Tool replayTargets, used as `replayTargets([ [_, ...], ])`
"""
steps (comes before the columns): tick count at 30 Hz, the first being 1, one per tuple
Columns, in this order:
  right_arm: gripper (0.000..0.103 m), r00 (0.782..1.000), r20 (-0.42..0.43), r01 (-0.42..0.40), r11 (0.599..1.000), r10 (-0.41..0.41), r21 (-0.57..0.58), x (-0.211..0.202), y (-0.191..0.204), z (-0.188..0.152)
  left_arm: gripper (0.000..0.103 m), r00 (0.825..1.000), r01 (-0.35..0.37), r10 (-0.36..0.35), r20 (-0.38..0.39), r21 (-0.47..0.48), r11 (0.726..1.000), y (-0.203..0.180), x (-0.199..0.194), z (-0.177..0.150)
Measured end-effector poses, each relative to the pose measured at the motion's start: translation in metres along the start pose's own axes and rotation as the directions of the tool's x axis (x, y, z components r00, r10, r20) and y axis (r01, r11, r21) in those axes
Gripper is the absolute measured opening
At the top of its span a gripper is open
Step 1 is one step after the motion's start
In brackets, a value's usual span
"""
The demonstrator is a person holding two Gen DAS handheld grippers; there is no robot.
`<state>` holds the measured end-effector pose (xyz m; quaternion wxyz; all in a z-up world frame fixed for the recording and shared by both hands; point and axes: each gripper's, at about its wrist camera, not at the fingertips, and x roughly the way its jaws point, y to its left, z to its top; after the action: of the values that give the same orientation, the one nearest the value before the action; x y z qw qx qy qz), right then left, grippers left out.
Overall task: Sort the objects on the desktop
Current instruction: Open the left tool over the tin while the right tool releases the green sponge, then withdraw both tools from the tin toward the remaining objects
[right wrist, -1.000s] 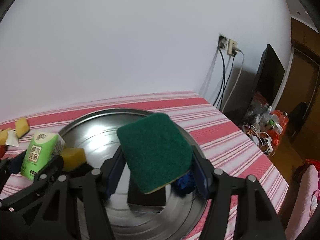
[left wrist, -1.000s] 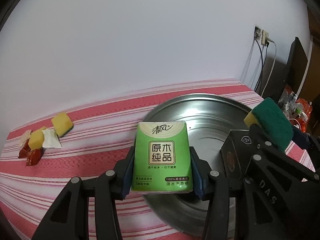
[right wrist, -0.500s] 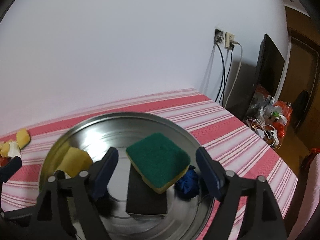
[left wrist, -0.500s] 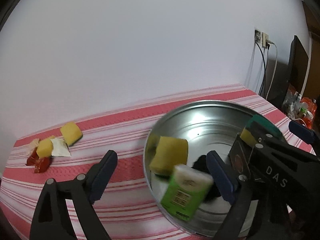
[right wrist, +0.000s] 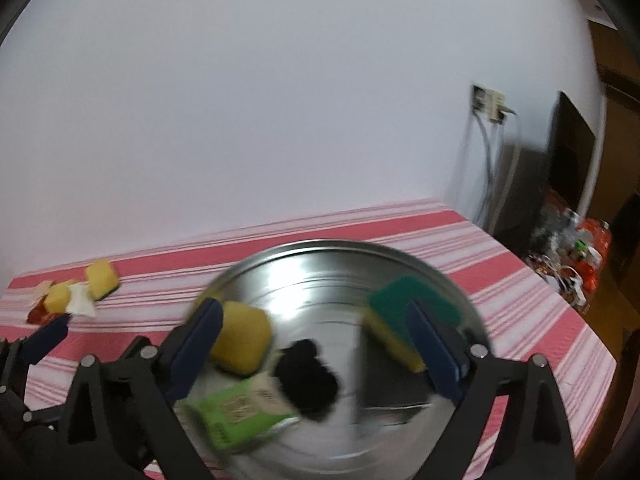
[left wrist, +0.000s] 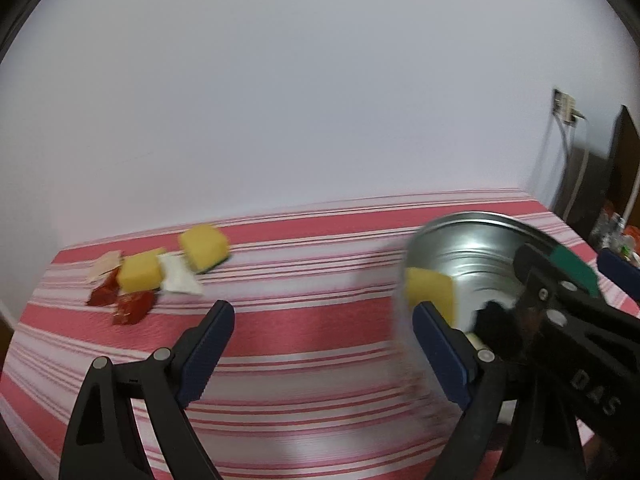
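Lying near the table's (left wrist: pixel 304 320) far left corner, the yellow sponges (left wrist: pixel 204 247) look light and squashy, best pinched across their flat sides. Left gripper (left wrist: pixel 320 344) stands apart, empty. Farther right, the metal basin (right wrist: pixel 452 280) holds the tissue pack (right wrist: pixel 236 408) and green-topped sponge (right wrist: pixel 404 300); right gripper (right wrist: pixel 316 344) is opening, clamping nothing.

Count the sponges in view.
4: two in the metal basin, a yellow sponge and a green-topped sponge; two yellow ones on the striped cloth. Others may be hidden.
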<state>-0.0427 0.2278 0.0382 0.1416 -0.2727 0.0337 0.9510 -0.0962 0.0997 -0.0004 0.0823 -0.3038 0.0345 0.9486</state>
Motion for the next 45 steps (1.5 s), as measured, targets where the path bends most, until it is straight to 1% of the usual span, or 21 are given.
replayTargets([
  [5,0.096,0.998,0.003,-0.065,0.997,0.066,-0.038,-0.004,0.043,-0.004,0.092,0.998,-0.063,0.061,-0.027,-0.055,0.997,0.043,0.004,-0.007],
  [9,0.098,0.994,-0.007,-0.111,0.992,0.111,-0.054,-0.002,0.074,-0.009,0.092,0.993,-0.115,0.112,-0.037,-0.081,0.990,0.075,0.005,-0.013],
  [13,0.098,0.990,-0.018,-0.140,0.986,0.139,-0.091,-0.001,0.104,-0.015,0.092,0.985,-0.170,0.166,-0.046,-0.099,0.980,0.106,0.005,-0.019],
  [18,0.098,0.985,-0.030,-0.174,0.978,0.172,-0.111,0.002,0.136,-0.021,0.092,0.974,-0.222,0.214,-0.072,-0.128,0.967,0.147,0.010,-0.026],
  [22,0.098,0.982,-0.038,-0.189,0.973,0.185,-0.134,0.005,0.159,-0.027,0.092,0.962,-0.270,0.259,-0.091,-0.142,0.952,0.180,0.013,-0.029],
  [27,0.098,0.974,-0.067,-0.224,0.962,0.216,-0.155,0.016,0.179,-0.031,0.092,0.939,-0.334,0.312,-0.144,-0.169,0.927,0.222,0.028,-0.033],
  [30,0.096,0.967,-0.093,-0.249,0.954,0.237,-0.168,0.025,0.192,-0.034,0.092,0.929,-0.358,0.332,-0.163,-0.172,0.918,0.242,0.035,-0.033],
  [34,0.092,0.957,-0.119,-0.282,0.943,0.264,-0.175,0.035,0.207,-0.036,0.092,0.913,-0.397,0.366,-0.178,-0.192,0.897,0.268,0.047,-0.026],
  [36,0.089,0.947,-0.144,-0.310,0.936,0.288,-0.167,0.042,0.214,-0.037,0.092,0.903,-0.421,0.389,-0.181,-0.203,0.884,0.281,0.054,-0.018],
  [38,0.083,0.933,-0.174,-0.341,0.928,0.315,-0.149,0.049,0.222,-0.038,0.092,0.891,-0.446,0.410,-0.194,-0.212,0.869,0.292,0.063,-0.010],
  [40,0.081,0.921,-0.194,-0.368,0.919,0.339,-0.143,0.053,0.230,-0.039,0.092,0.890,-0.450,0.410,-0.200,-0.242,0.860,0.304,0.070,-0.005],
  [43,0.081,0.912,-0.217,-0.386,0.908,0.348,-0.163,0.059,0.250,-0.042,0.092,0.889,-0.453,0.406,-0.213,-0.277,0.847,0.319,0.080,-0.007],
  [44,0.081,0.907,-0.226,-0.395,0.904,0.356,-0.163,0.061,0.256,-0.043,0.092,0.887,-0.456,0.407,-0.216,-0.283,0.844,0.321,0.082,-0.010],
  [45,0.081,0.902,-0.234,-0.405,0.900,0.364,-0.160,0.064,0.260,-0.043,0.092,0.881,-0.466,0.411,-0.235,-0.283,0.838,0.324,0.086,-0.013],
])
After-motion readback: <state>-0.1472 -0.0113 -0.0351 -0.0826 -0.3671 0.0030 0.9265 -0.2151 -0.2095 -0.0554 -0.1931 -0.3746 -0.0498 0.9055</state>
